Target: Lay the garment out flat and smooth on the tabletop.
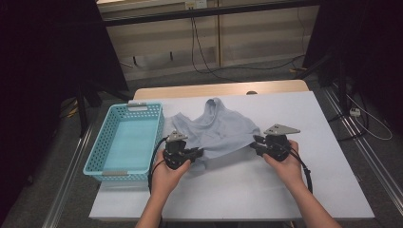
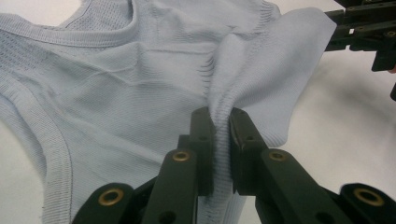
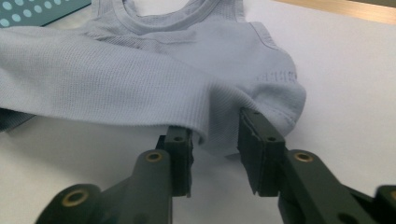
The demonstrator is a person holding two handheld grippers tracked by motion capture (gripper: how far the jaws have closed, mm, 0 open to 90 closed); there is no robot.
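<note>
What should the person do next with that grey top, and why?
Probably draw the right gripper back off the top. Its jaws stand apart with the hem loose between them, no longer pinched, while the left gripper is clamped on a fold of cloth. The fold on that side looks laid down, so the left could then carry on.

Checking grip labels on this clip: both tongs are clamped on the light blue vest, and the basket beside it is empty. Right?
Not quite. The left tongs are clamped on the vest, but the right tongs stand open with the cloth between them, as the right gripper view shows. The basket is empty.
</note>
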